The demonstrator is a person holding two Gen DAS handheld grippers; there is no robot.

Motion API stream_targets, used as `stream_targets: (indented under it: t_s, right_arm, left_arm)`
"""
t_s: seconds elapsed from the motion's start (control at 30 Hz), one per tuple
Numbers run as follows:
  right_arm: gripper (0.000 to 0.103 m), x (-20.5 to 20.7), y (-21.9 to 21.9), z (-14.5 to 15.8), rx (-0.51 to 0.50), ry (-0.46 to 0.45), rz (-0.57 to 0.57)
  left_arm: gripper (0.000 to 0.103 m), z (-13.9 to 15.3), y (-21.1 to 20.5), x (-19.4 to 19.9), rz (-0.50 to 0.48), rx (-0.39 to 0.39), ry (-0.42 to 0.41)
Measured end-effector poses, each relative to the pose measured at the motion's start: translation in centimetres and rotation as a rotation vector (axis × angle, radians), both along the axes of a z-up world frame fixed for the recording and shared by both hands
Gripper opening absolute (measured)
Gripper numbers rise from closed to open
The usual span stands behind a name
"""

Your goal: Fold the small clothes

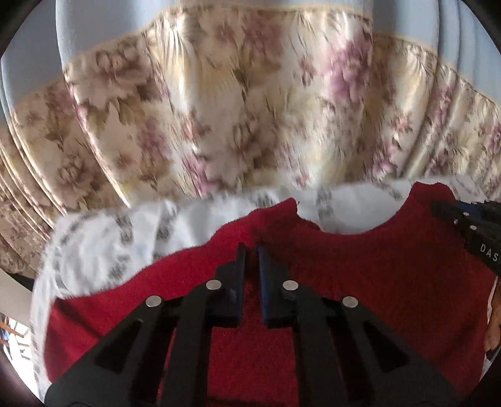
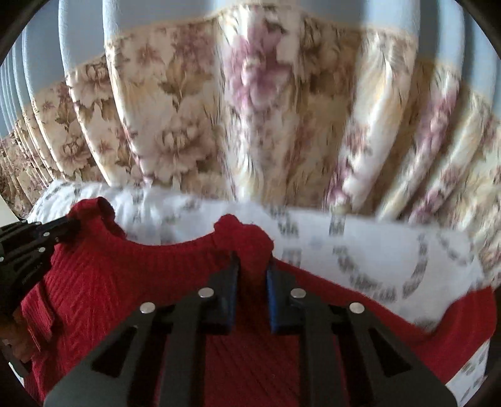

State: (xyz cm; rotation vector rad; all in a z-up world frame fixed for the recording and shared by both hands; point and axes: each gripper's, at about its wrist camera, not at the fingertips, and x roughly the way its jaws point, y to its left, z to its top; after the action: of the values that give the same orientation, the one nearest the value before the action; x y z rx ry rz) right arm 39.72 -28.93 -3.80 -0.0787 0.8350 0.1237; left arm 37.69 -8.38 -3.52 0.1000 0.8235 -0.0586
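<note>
A red knitted garment (image 1: 360, 275) is held up over a white patterned bedsheet (image 1: 103, 241). My left gripper (image 1: 251, 250) is shut on the garment's upper edge near one shoulder. My right gripper (image 2: 253, 263) is shut on the other shoulder of the red garment (image 2: 125, 281). The curved neckline hangs between the two grips. The right gripper also shows at the right edge of the left wrist view (image 1: 469, 228), and the left gripper at the left edge of the right wrist view (image 2: 28, 241). The garment's lower part is hidden under the grippers.
A floral cream and pink curtain (image 1: 244, 103) hangs close behind the bed, also filling the right wrist view (image 2: 266, 109). A pale blue wall (image 1: 250, 6) shows above it. The white sheet (image 2: 375, 256) spreads to the right.
</note>
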Motion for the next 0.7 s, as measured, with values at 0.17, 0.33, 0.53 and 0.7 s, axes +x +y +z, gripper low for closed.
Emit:
stream_targets:
  t_s: [0.17, 0.33, 0.53, 0.7]
  right_arm:
    - [0.027, 3.8, 0.5, -1.8, -0.025, 0.069, 0.000]
    - [0.060, 3.1, -0.7, -3.0, -0.009, 0.104, -0.032]
    - [0.075, -7.7, -4.8, 3.0, 0.040, -0.021, -0.032]
    - [0.079, -23.5, -9.0, 3.7, 0.023, -0.082, -0.052]
  left_arm:
    - [0.007, -1.9, -0.1, 2.5, 0.052, 0.038, 0.038]
    - [0.054, -3.5, 0.2, 1.9, 0.062, 0.071, 0.074]
    - [0.091, 2.0, 3.4, -7.6, 0.055, 0.122, -0.057]
    - [0.095, 3.8, 8.1, -22.4, 0.113, 0.210, -0.129]
